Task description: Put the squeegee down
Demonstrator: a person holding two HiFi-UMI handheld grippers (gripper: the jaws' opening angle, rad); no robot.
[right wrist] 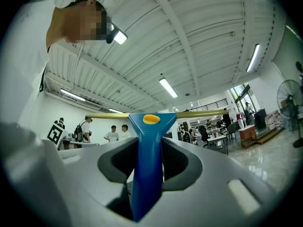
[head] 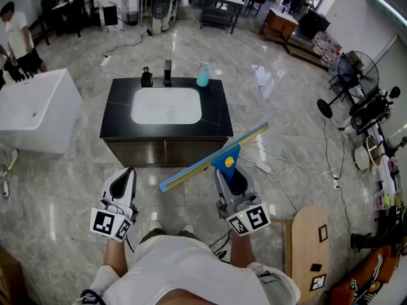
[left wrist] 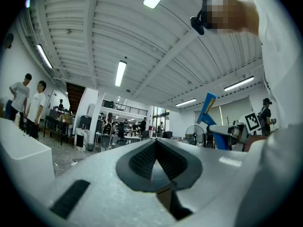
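Note:
The squeegee (head: 213, 157) has a blue handle with a yellow button and a long yellow-and-blue blade. It slants across in front of me, above the floor, in the head view. My right gripper (head: 230, 174) is shut on its handle. In the right gripper view the blue handle (right wrist: 147, 160) stands upright between the jaws, with the blade crosswise above. My left gripper (head: 129, 173) hangs at the lower left, shut and empty; in its own view the fingertips (left wrist: 155, 143) meet. The squeegee (left wrist: 208, 110) also shows off to its right.
Ahead stands a black vanity (head: 117, 116) with a white basin, a faucet (head: 168, 72), a black dispenser (head: 147, 77) and a blue spray bottle (head: 203, 75). A white tub (head: 38, 107) is at the left, a wooden board (head: 308, 246) at the lower right, and cables (head: 273, 164) on the floor.

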